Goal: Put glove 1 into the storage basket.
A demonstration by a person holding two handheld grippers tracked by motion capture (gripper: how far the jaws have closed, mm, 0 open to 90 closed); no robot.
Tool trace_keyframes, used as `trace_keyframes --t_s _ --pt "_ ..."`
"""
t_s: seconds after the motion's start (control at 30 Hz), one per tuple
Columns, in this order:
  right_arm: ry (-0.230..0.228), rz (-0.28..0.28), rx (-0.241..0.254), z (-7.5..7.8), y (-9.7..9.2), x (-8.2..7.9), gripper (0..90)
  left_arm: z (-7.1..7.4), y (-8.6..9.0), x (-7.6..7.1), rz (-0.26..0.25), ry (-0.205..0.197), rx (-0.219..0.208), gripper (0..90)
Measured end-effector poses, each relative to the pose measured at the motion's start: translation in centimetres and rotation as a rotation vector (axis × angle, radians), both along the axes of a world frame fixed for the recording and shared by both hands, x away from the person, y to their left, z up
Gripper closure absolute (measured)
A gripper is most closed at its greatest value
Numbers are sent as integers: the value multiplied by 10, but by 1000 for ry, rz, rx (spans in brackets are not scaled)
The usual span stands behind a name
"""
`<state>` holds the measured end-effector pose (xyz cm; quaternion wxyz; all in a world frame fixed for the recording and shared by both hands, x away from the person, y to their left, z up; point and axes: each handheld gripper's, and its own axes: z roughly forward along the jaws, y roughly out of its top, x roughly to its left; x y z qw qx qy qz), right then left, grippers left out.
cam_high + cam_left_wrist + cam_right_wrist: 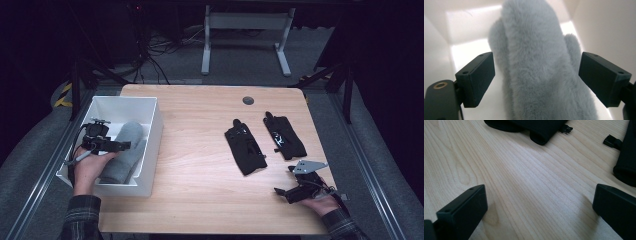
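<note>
A grey furry mitten point(126, 150) lies in the white bin point(155, 125) at the table's left, on top of a second grey one. My left gripper point(126, 145) hangs inside the bin just above it. In the left gripper view the mitten point(536, 62) runs between the jaws of the left gripper point(536, 71), which stand wide with neither pad pressing on the fur. Two black gloves point(245, 146) point(285, 136) lie flat on the wood at the right. My right gripper point(281, 193) rests near the front edge below them, open, with bare wood between its jaws point(540, 202).
The bin's walls point(439, 50) close in on both sides of the left gripper. The cuff of one black glove point(536, 131) and the edge of the other point(626, 162) lie ahead of the right gripper. A round grommet point(248, 100) sits at the table's back.
</note>
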<state>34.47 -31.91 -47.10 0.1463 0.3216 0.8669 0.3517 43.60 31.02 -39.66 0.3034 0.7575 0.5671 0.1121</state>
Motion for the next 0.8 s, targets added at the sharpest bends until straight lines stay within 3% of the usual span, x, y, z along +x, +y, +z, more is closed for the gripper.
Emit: trace_keyframes --t_s 0.37,0.53,0.8 --pt "-1 -1 1 0 0 0 0 36 -12 -9 -52 -98 -32 141" --pt "0 0 0 0 0 0 0 56 -26 -13 -100 -146 -58 142" --pt "0 0 0 0 0 0 0 79 -48 -20 -164 -196 -63 127"
